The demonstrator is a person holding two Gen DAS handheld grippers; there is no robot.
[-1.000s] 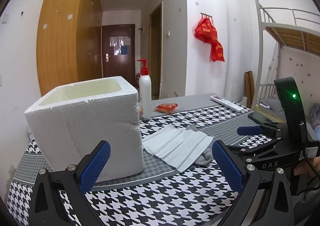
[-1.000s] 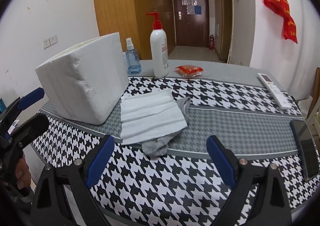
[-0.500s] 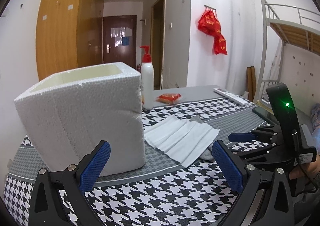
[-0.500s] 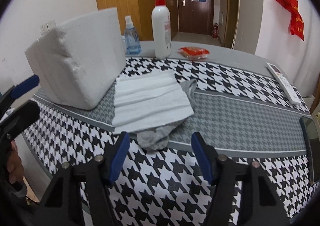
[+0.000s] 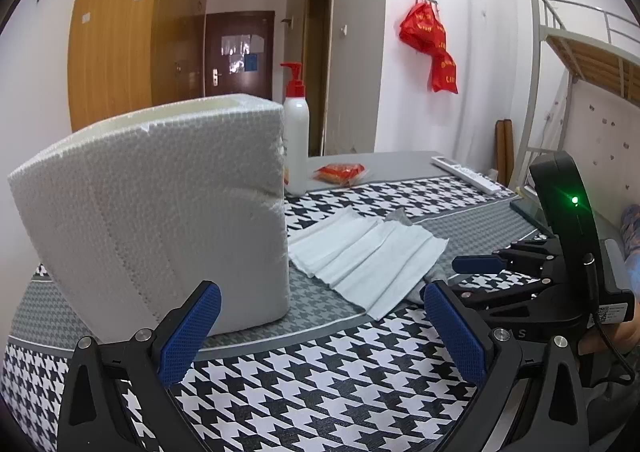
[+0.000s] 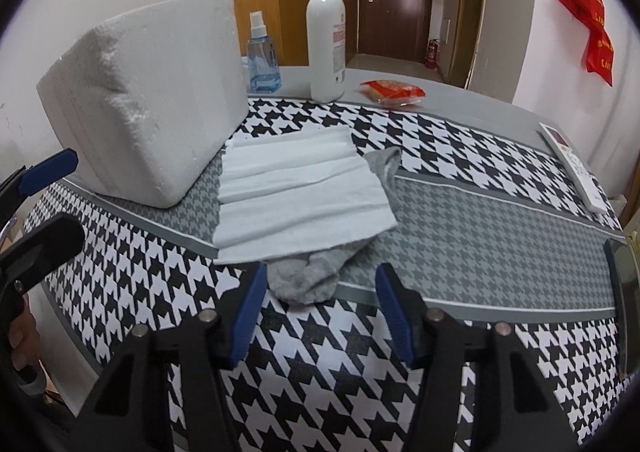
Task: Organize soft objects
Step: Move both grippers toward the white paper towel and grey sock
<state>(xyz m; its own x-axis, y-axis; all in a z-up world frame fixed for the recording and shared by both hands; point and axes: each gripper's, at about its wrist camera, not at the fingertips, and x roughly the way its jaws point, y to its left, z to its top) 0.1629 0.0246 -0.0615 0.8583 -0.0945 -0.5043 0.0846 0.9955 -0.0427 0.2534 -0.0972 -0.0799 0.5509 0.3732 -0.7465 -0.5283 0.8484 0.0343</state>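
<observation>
A white folded cloth (image 6: 296,187) lies on the houndstooth table, partly covering a grey sock (image 6: 308,276); both also show in the left wrist view, the cloth (image 5: 368,256) and a bit of sock (image 5: 436,272). A white foam box (image 6: 148,91) stands left of the cloth, large in the left wrist view (image 5: 160,211). My right gripper (image 6: 320,308) is open, its blue pads either side of the sock's near end, just in front of it. My left gripper (image 5: 320,332) is open and empty, low in front of the box.
A pump bottle (image 6: 326,35), a blue spray bottle (image 6: 262,55) and a red snack packet (image 6: 392,89) stand at the table's back. A remote (image 6: 576,167) and a dark phone (image 6: 624,284) lie at the right. A bunk bed (image 5: 580,51) stands beyond.
My right gripper has moved down and forward to the sock and narrowed its opening. My left gripper has sunk lower and closer to the foam box.
</observation>
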